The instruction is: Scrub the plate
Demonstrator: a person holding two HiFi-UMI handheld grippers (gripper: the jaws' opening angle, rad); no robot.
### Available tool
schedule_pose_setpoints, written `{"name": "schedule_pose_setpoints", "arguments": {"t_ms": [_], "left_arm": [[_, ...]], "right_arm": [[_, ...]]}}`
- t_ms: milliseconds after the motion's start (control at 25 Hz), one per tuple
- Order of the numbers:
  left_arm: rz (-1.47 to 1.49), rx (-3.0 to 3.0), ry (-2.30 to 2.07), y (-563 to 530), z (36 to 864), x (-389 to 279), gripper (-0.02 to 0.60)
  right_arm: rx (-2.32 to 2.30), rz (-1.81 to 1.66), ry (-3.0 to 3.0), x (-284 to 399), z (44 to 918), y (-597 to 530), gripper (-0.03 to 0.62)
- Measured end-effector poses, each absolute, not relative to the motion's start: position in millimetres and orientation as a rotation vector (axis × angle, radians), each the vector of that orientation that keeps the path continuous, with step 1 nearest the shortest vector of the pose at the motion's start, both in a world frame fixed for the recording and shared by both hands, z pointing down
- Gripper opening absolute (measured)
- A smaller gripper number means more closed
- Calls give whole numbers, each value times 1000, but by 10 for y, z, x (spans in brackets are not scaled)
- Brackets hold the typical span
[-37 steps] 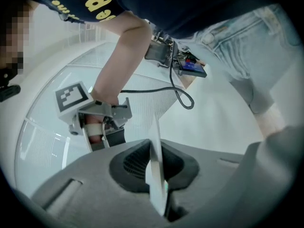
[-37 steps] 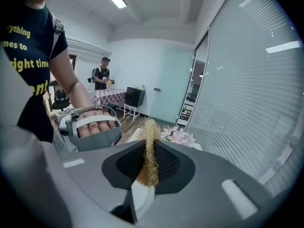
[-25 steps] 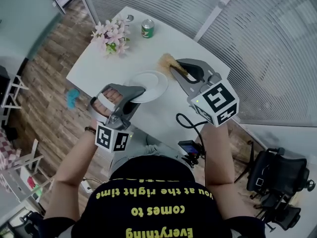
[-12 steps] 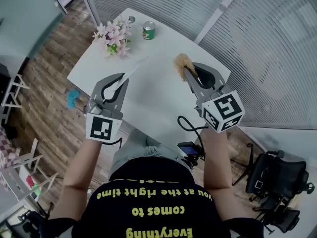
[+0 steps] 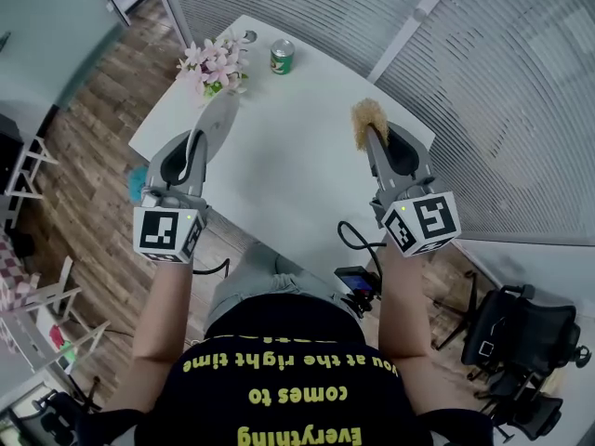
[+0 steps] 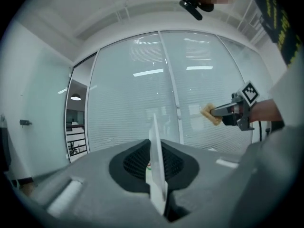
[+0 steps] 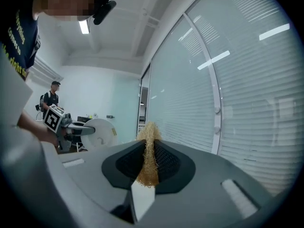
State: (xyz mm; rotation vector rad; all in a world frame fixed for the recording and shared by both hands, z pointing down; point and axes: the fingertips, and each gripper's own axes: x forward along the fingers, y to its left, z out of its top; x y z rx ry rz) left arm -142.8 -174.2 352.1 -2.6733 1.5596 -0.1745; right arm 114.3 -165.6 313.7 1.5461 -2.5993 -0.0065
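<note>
Left gripper (image 5: 197, 142) clamps a white plate (image 5: 218, 117) by its rim, on edge above the table (image 5: 288, 170). Right gripper (image 5: 374, 145) pinches a tan scrubber (image 5: 366, 119). The plate lies at nine o'clock from the scrubber, well apart, its face turned toward it.

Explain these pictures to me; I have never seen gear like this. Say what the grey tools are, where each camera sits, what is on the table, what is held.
No robot here: a person holds a grey two-jaw gripper in each hand. The head view looks down from the person's head; the two gripper views ride on the grippers and look along their jaws. The left gripper is shut on a white plate, held up off the white table. The right gripper is shut on a tan scrubber. On the table stand pink flowers and a green can.
</note>
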Motion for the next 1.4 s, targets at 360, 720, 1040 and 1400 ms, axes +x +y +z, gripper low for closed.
{"name": "schedule_pose_setpoints", "arguments": {"t_ms": [360,720,1040,1400], "left_arm": [[-44,-2728,1621,-1629,3369,-1496,21],[-51,-2730,1603,-1565,3360,-1439,21],[-46,-2751,1582,-1549,3363,-1373,21],[-43,-2762,1580,-1543,3383,-1337,21]], "right_arm": [[1623,-6,-2593,1256,3290,-1591,51],[1586,-44,-2592,1190,3316,-1499,51],[1593,-49,-2591,1192,3296,-1487,51],[1601,-55,-2590,1207,3290,-1490,51]]}}
